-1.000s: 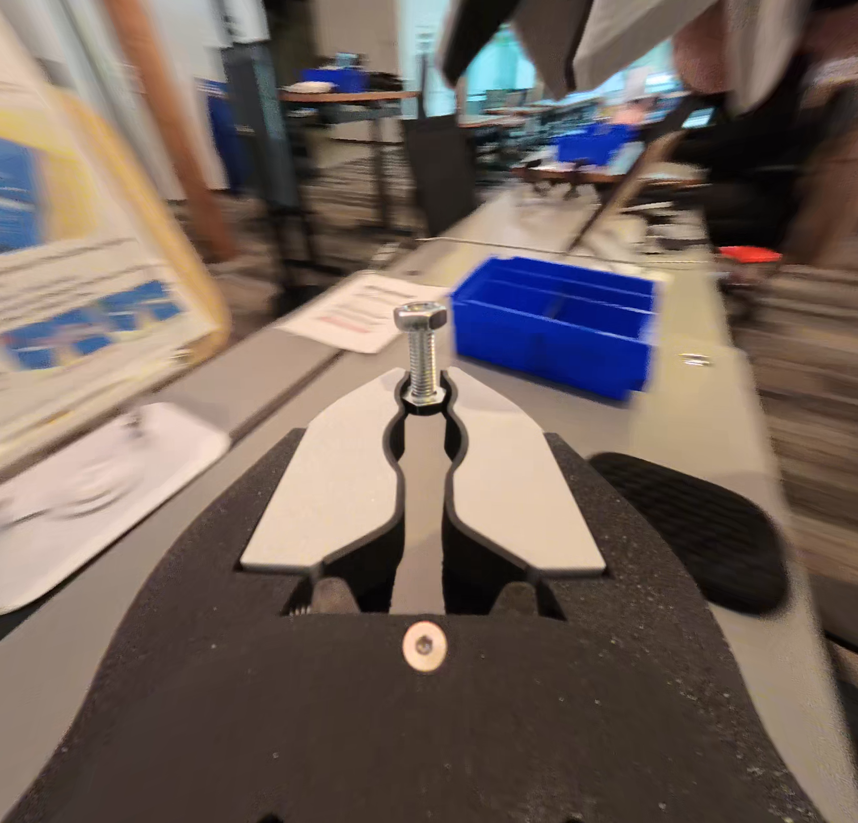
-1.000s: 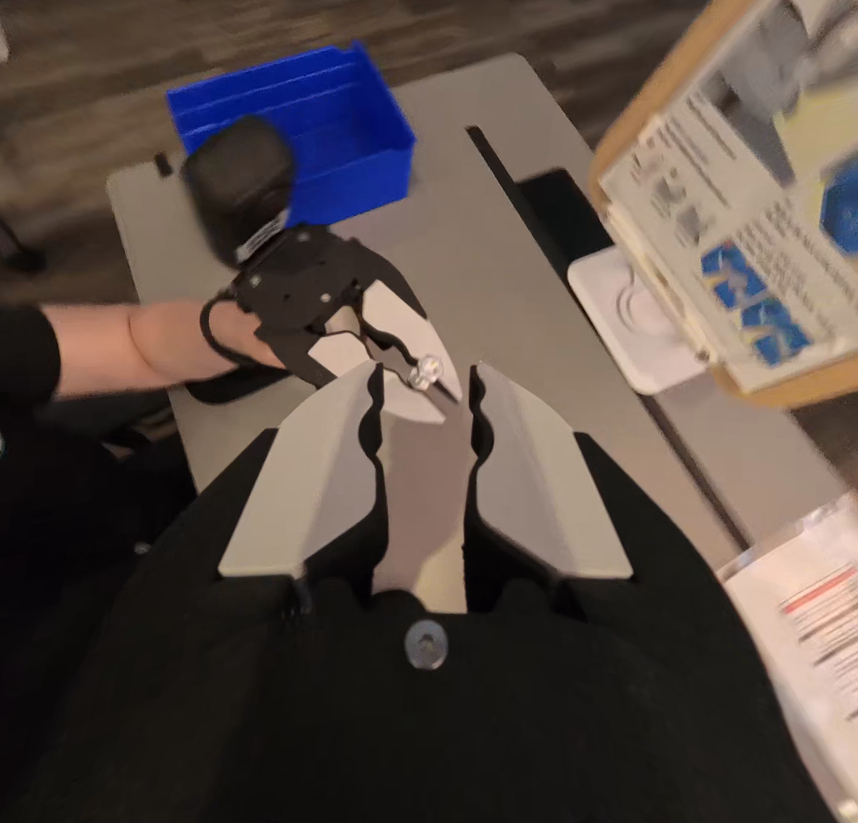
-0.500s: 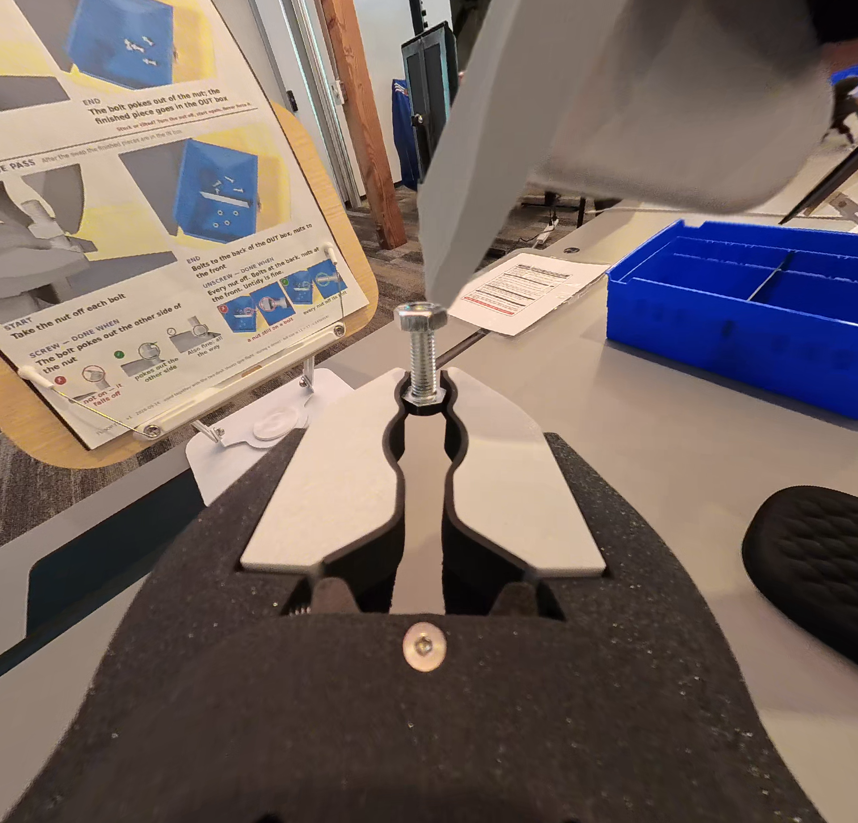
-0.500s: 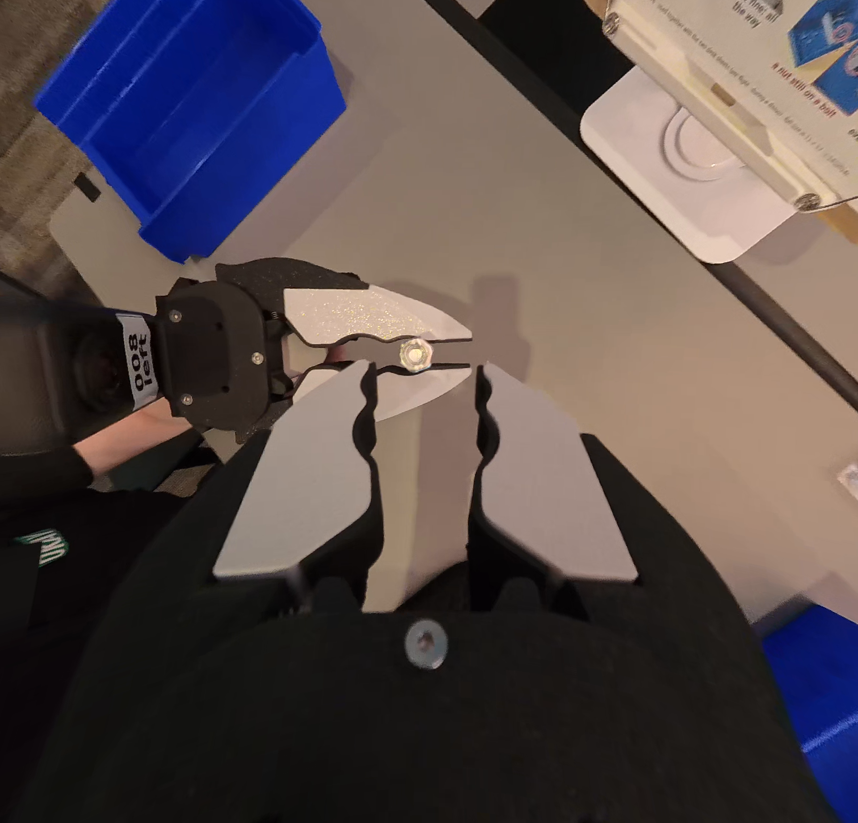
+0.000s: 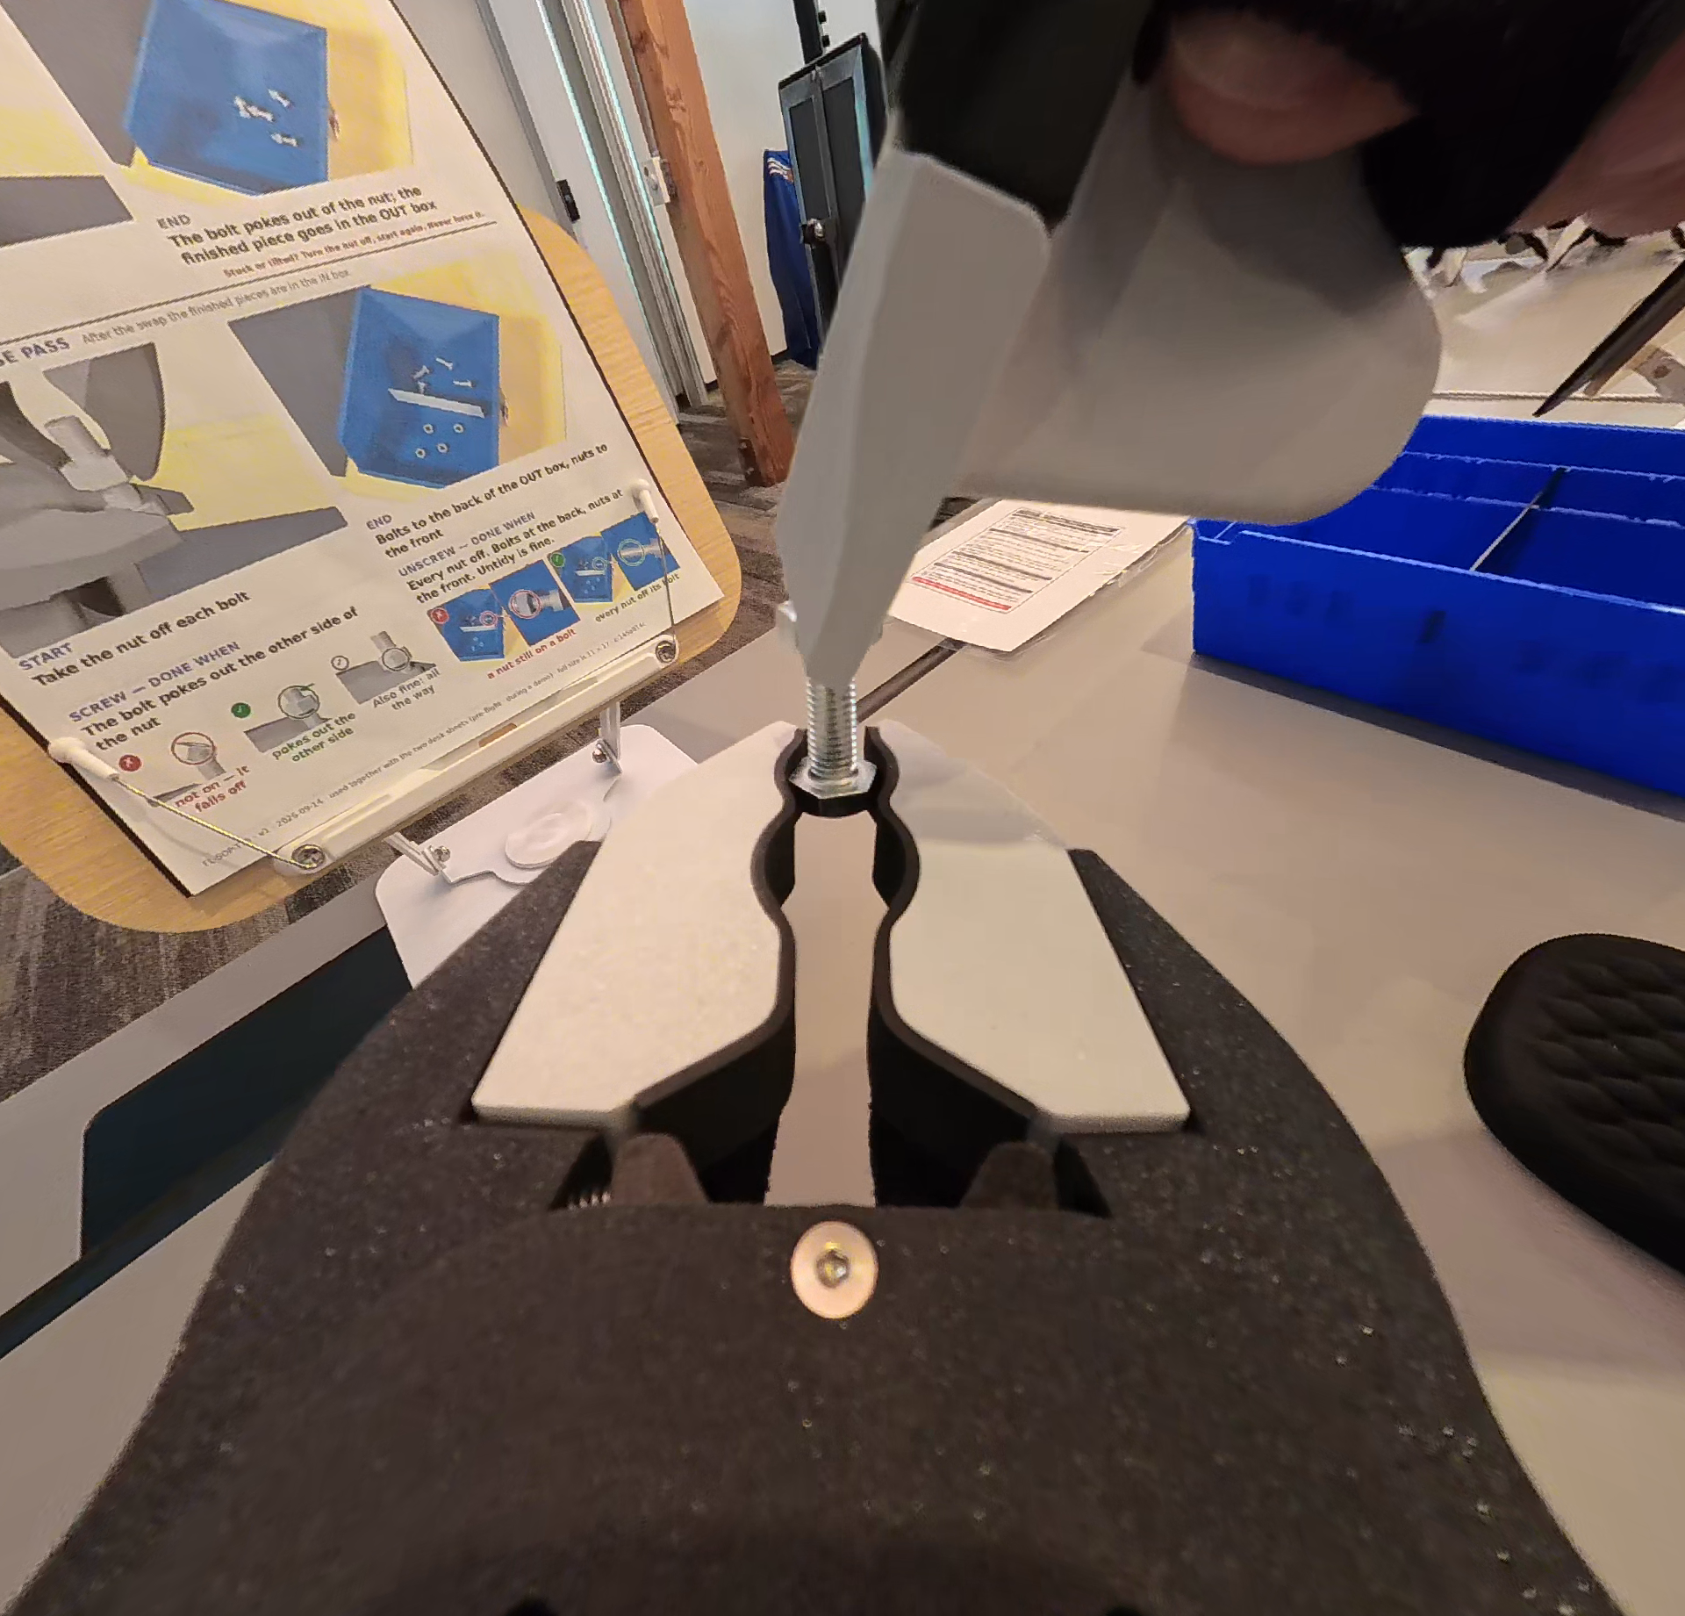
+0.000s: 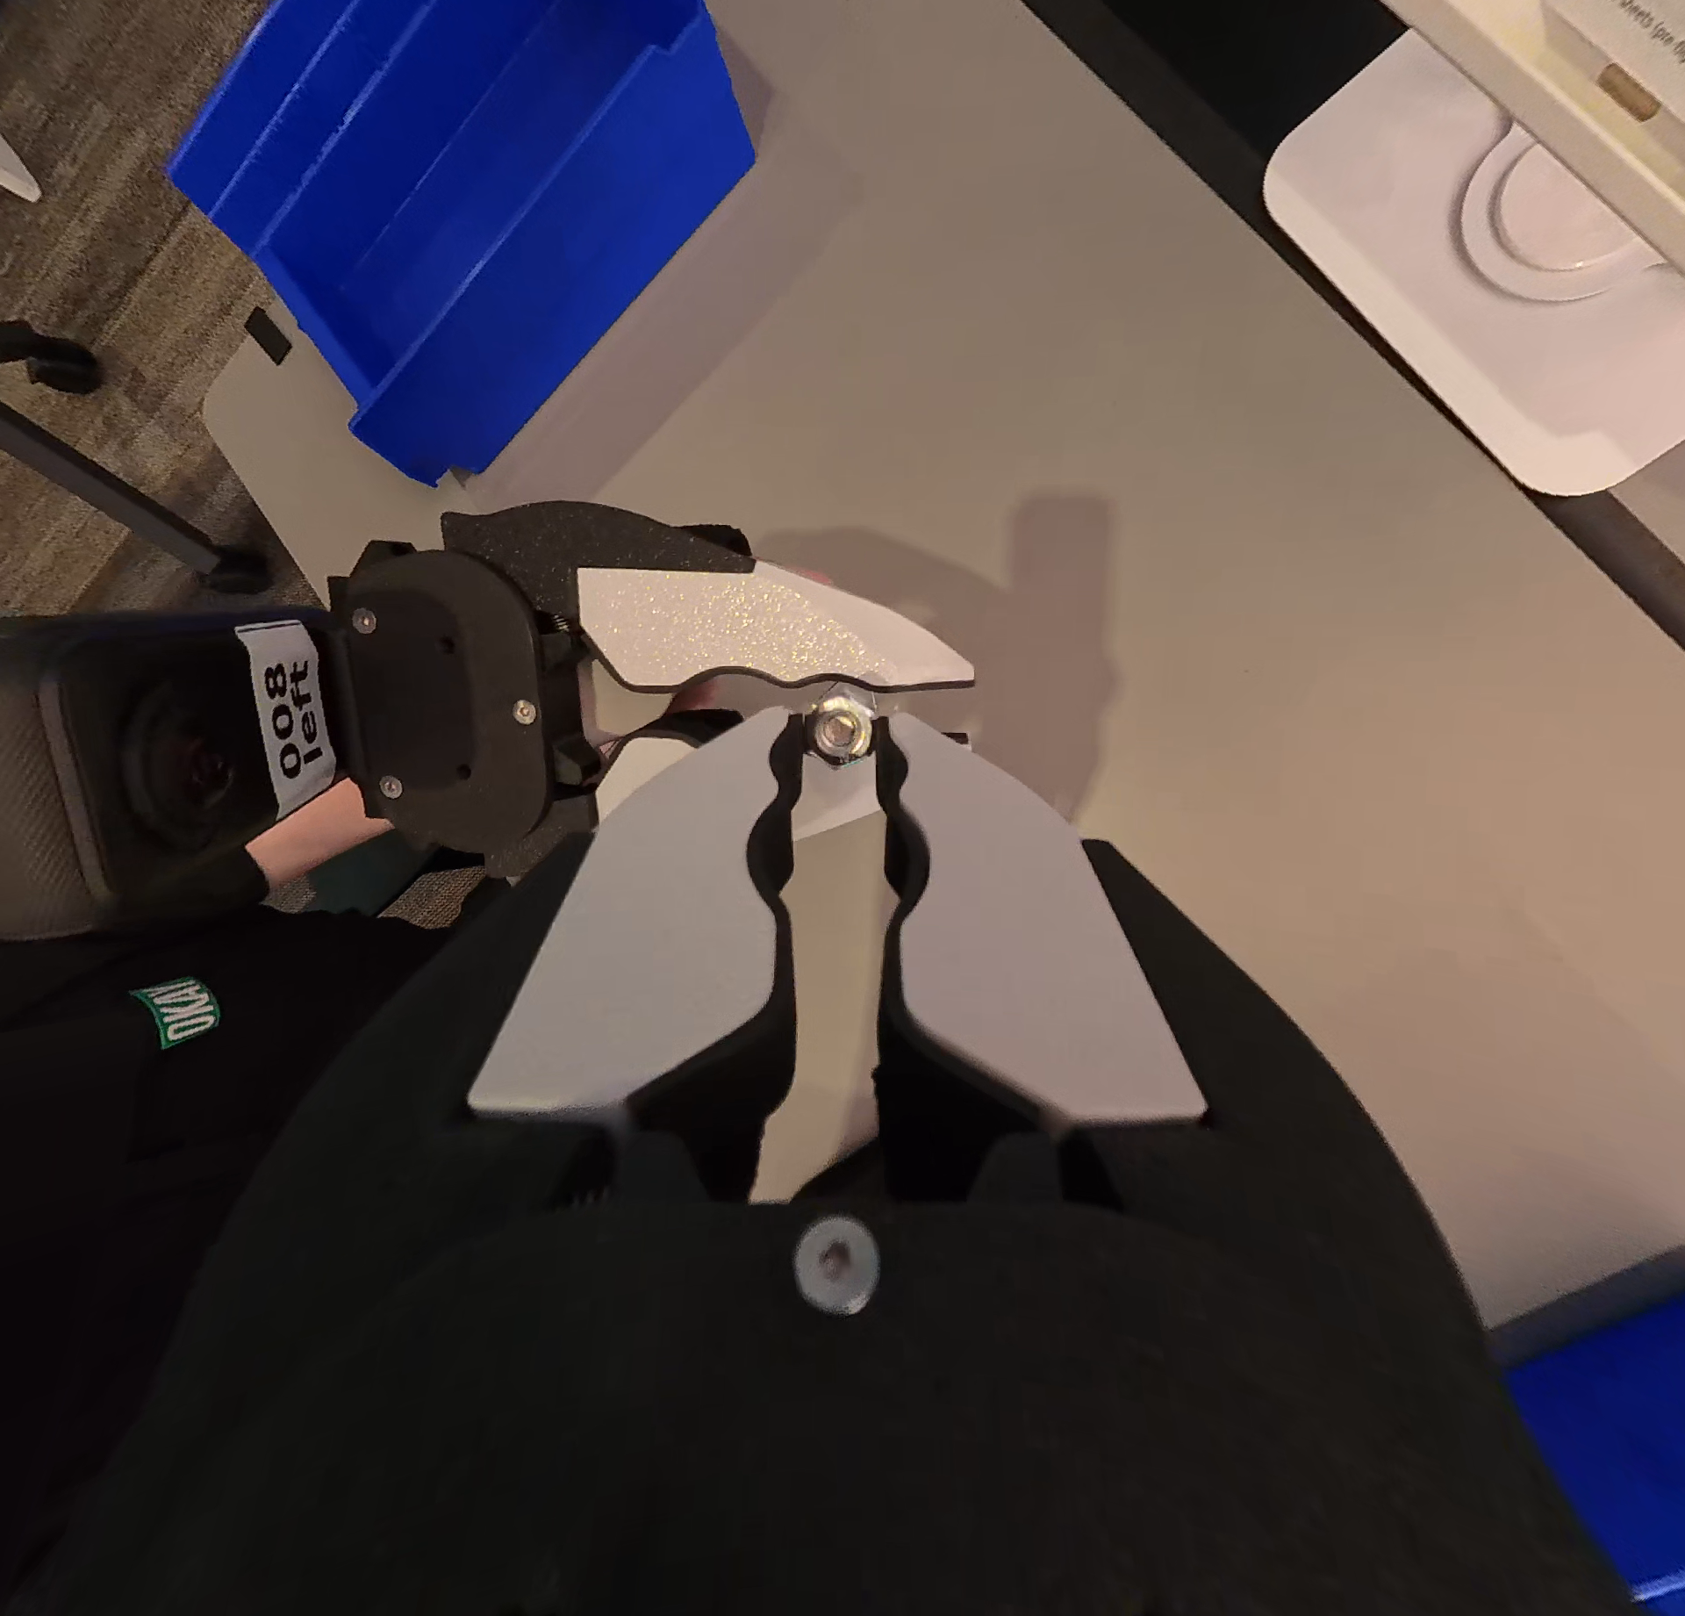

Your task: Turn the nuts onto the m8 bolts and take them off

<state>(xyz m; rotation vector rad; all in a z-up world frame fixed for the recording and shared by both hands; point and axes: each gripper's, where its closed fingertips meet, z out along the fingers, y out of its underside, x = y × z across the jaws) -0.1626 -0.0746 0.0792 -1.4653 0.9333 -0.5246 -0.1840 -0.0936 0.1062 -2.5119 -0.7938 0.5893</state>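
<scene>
My left gripper [image 5: 832, 774] is shut on a silver hex nut [image 5: 832, 781] at its fingertips. A threaded M8 bolt [image 5: 830, 722] stands upright out of the nut. My right gripper [image 6: 837, 738] comes down from above and is shut on the bolt's hex head [image 6: 837, 733]. In the left wrist view the right gripper's grey fingers [image 5: 875, 441] cover the bolt head. In the right wrist view the left gripper [image 6: 775, 642] reaches in from the left, level above the grey table [image 6: 1140, 660].
A blue divided bin [image 5: 1459, 605] sits at the right, a second blue bin [image 6: 456, 186] at the table's far corner. An instruction board [image 5: 301, 441] on a white stand [image 6: 1504, 314] is at the left. A paper sheet [image 5: 1021, 569] and black pad [image 5: 1586, 1080] lie on the table. The grippers are tip to tip, or close to it.
My right gripper came down over the bolt and closed on its head. My left gripper swung left towards the instruction board, still holding the nut and bolt.
</scene>
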